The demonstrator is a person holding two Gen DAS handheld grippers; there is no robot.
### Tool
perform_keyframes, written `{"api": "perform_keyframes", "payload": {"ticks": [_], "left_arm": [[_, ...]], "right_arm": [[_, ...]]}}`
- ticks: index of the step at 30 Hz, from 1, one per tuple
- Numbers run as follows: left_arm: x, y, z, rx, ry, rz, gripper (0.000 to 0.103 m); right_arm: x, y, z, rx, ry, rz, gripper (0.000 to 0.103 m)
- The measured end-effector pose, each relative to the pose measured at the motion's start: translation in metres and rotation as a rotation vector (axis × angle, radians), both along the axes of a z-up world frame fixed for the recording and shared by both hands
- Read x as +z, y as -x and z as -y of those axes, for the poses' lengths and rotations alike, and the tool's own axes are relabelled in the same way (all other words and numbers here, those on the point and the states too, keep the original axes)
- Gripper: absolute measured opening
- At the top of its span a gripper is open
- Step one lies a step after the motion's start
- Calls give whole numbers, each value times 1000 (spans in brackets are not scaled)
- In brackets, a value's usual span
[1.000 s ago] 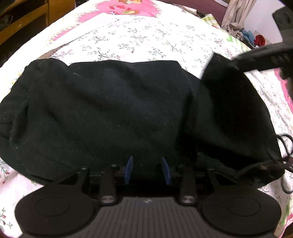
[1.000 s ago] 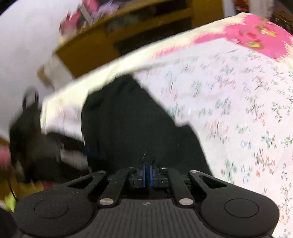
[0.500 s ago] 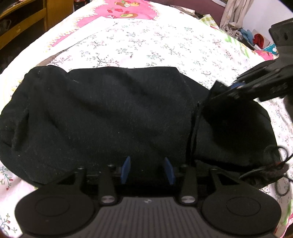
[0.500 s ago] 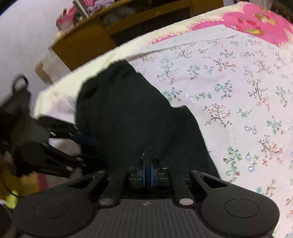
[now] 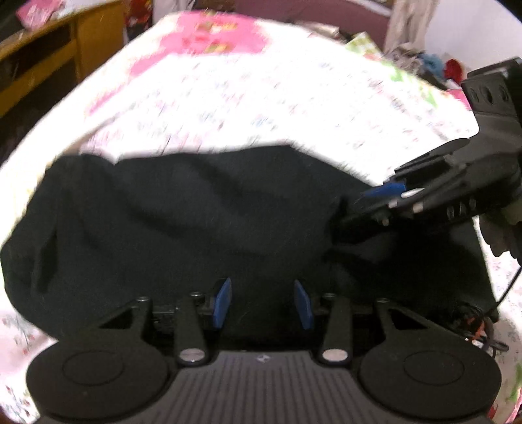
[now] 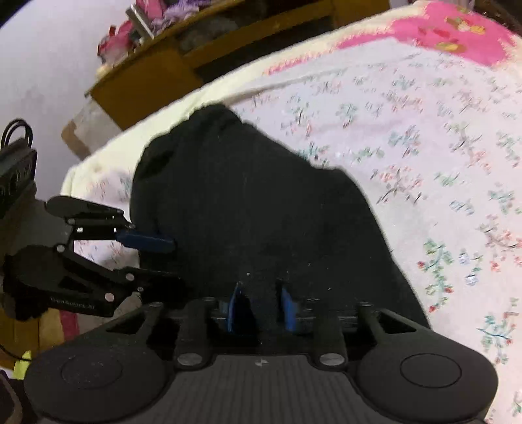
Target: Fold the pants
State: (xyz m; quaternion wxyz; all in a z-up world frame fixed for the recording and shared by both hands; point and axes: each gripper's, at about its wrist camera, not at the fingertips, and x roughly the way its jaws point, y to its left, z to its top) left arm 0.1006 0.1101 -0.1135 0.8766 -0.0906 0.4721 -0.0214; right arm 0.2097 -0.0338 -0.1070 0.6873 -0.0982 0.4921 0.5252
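Black pants [image 5: 195,221] lie folded in a wide bundle on the flowered bed sheet [image 5: 293,107]. My left gripper [image 5: 263,303] hovers at the bundle's near edge, its blue pads apart with only cloth showing below them. In the right wrist view the pants [image 6: 244,195] stretch away from my right gripper [image 6: 263,306]. Its jaws are opening, and the dark cloth lies loose between the pads. Each gripper shows in the other's view: the right gripper [image 5: 365,204] over the bundle's right end, the left gripper [image 6: 174,261] open at the pants' left edge.
A wooden shelf unit [image 6: 156,78] stands beyond the bed's far edge. Heaped clothes [image 5: 421,58] lie at the back right. A black cable [image 5: 489,329] trails by the pants' right end. The sheet has a pink patch [image 6: 456,29] farther off.
The right gripper carried a raised flap of the pants down onto the bundle, then its shut pads came apart. The left gripper lifted slightly and its pads spread a little.
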Motion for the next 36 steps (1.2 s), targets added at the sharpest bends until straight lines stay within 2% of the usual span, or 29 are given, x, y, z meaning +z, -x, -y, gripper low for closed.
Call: {"api": "perform_keyframes", "payload": {"ticks": [4,8,11,14,15,17,19,21,22,24,29,32,34,36], "left_arm": [[21,-5,29,-104,-45,78,50],[25,-14,61,-197,-12,129,50],[24,-22,88,-273,-20,176,50],[12,-35,104,-311,36,183,50],[6,-39,108,-311,46,175,50],[-10,-49,113,-284,7,145,50],[-28,-53,111,-247,-35,84,50],[-31,-53,103,-219,-2,54,51],[-30,-49,98,-215,3,47,51],[-25,-42,94,-212,-2,43,51],[-23,-34,76,-142,6,6,51],[-20,-36,70,-108,24,20,51],[-20,-36,67,-97,28,28,51],[-21,-38,67,-86,-10,26,51]], "right_arm": [[36,-4,32,-145,-103,37,36],[53,-1,64,-231,-88,90,37],[51,3,79,-278,-91,70,37],[30,7,84,-297,-31,69,37],[21,10,85,-301,-1,79,37],[-1,9,88,-331,69,69,37],[-19,4,93,-402,54,9,37],[-30,4,93,-426,34,-30,38],[-32,8,88,-396,37,-11,40],[-26,13,83,-331,40,31,43],[-5,-1,85,-256,30,47,43],[8,7,91,-264,17,47,43],[7,14,93,-289,51,58,43],[7,20,100,-341,46,46,43]]}}
